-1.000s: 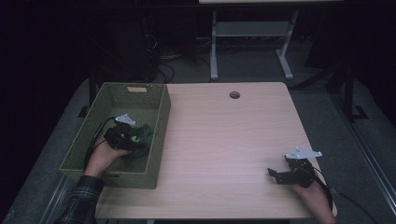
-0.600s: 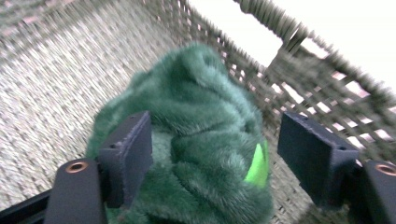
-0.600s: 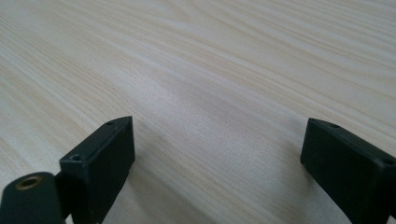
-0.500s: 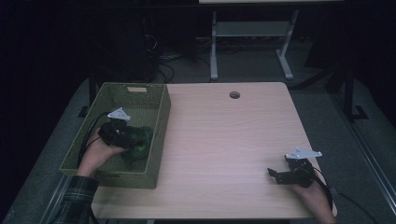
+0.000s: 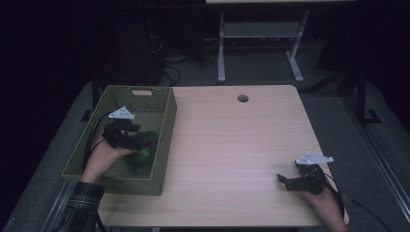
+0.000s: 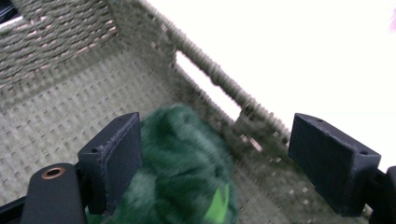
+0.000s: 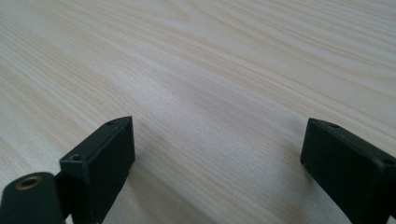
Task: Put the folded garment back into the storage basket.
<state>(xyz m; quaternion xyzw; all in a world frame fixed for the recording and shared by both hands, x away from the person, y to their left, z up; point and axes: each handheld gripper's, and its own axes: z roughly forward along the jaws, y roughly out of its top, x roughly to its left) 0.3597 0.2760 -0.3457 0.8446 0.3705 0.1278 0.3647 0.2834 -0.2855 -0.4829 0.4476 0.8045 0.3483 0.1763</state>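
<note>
The room is dark, with cables and a white stand on the floor behind a pale wood table that has a round cable hole near its far edge. At the table's left end sits a green woven basket, set lengthwise so the person's left arm can reach straight into it. The left gripper is down inside it, over a green plush toy that lies against the wall nearest the table's middle. In the left gripper view the jaws stand wide: one pad touches or nearly touches the toy on its side, the other is well clear of it, out by the basket wall with its handle slot. So the toy is between the jaws but not clamped; whether this is a reach for it or a letting go cannot be told from the pictures. The gripper comes in at a slant, likely because the wall leaves little room on that side. The right gripper rests low at the near right edge, well apart from the basket, seemingly parked out of the way. Its view shows jaws spread wide over bare wood, with nothing between them. The soft toy should give under the pads, so a fair closing would be needed to hold it.
</note>
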